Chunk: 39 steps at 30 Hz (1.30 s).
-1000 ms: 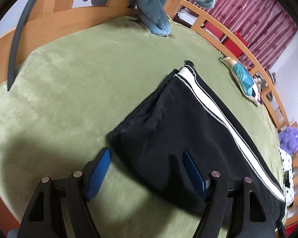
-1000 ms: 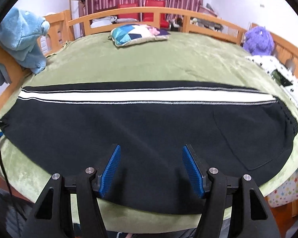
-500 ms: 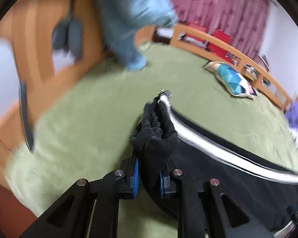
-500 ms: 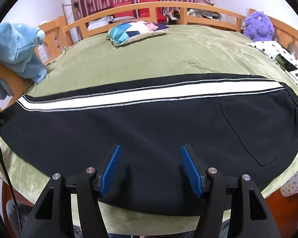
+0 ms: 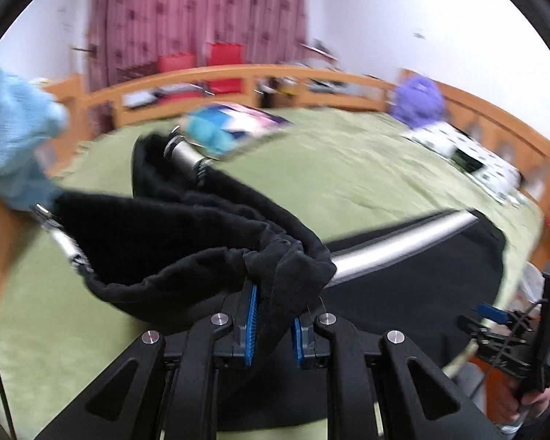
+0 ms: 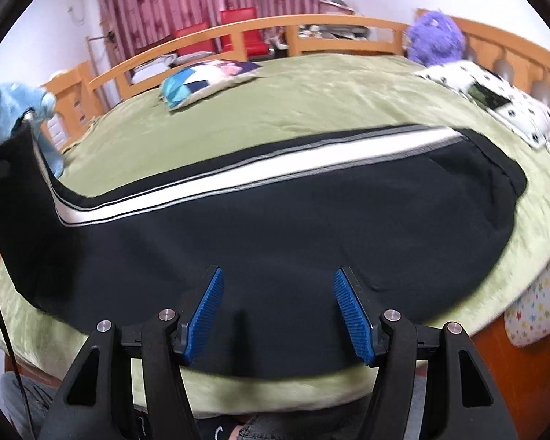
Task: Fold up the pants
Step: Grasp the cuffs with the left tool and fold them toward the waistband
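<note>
Black pants with a white side stripe lie lengthwise on a green bedspread. My left gripper is shut on the leg-end hem of the pants and holds it lifted off the bed, the fabric hanging in a bunched fold. In the right wrist view that lifted end rises at the far left. My right gripper is open and empty, low over the near edge of the pants at mid-length.
A wooden rail rings the bed. A patterned pillow lies at the far side, a purple plush and spotted cloth at the right, a blue plush at the left.
My left gripper has closed on the leg end and lifted it, swinging right toward the waist. The right gripper has stayed open over the near edge.
</note>
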Each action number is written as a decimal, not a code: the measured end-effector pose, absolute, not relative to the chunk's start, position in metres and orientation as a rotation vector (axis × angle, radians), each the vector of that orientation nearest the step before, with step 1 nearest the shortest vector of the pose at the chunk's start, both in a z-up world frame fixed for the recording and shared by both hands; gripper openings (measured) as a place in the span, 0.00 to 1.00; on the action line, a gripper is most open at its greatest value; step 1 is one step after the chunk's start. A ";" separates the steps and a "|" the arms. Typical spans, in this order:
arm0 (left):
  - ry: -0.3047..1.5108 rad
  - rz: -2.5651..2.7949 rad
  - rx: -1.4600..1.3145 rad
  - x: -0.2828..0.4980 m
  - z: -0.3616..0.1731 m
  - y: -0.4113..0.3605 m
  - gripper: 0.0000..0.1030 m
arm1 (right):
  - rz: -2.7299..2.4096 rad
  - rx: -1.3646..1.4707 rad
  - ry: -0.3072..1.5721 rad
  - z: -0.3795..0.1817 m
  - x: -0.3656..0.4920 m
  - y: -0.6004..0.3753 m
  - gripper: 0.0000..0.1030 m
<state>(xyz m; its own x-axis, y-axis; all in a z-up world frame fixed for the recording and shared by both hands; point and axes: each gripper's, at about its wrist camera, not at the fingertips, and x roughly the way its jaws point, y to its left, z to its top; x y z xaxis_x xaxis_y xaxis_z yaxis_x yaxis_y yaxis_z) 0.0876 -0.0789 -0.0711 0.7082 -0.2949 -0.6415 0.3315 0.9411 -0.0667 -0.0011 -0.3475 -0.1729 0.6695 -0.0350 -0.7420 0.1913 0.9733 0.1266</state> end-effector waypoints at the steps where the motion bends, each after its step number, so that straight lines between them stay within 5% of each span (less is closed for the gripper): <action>1: 0.715 -0.373 0.051 0.087 -0.079 -0.089 0.14 | -0.142 0.207 0.837 -0.175 -0.003 -0.354 0.60; 10: 0.953 -0.548 0.033 0.077 -0.140 -0.130 0.24 | -0.110 0.294 0.868 -0.185 -0.012 -0.378 0.61; 11: 0.960 -0.556 0.009 0.075 -0.140 -0.124 0.29 | -0.094 0.303 0.867 -0.186 -0.010 -0.377 0.61; 13: 0.947 -0.558 -0.038 0.068 -0.135 -0.106 0.65 | -0.060 0.317 0.861 -0.186 -0.003 -0.369 0.61; 14: 0.926 -0.556 -0.056 0.068 -0.131 -0.100 0.70 | -0.041 0.323 0.858 -0.185 0.000 -0.363 0.61; 31: 0.915 -0.299 -0.370 0.043 -0.149 0.060 0.72 | 0.208 0.388 0.969 -0.226 0.085 -0.257 0.68; 33: 0.920 -0.296 -0.403 0.046 -0.153 0.064 0.72 | 0.219 0.430 1.001 -0.231 0.097 -0.254 0.60; 35: 0.925 -0.303 -0.425 0.049 -0.156 0.063 0.72 | 0.218 0.429 1.012 -0.229 0.101 -0.252 0.29; 36: 0.928 -0.307 -0.431 0.050 -0.157 0.061 0.72 | 0.222 0.393 0.993 -0.224 0.100 -0.250 0.22; 39: 0.924 -0.313 -0.416 0.045 -0.156 0.056 0.72 | 0.251 0.384 0.889 -0.198 0.088 -0.265 0.17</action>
<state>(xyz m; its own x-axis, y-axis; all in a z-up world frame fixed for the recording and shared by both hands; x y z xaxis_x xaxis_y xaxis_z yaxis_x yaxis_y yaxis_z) 0.0449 0.0558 -0.1556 0.5669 -0.4325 -0.7011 0.0830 0.8768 -0.4737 0.0879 -0.2654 -0.1984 0.6081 0.3681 -0.7034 -0.0547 0.9033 0.4254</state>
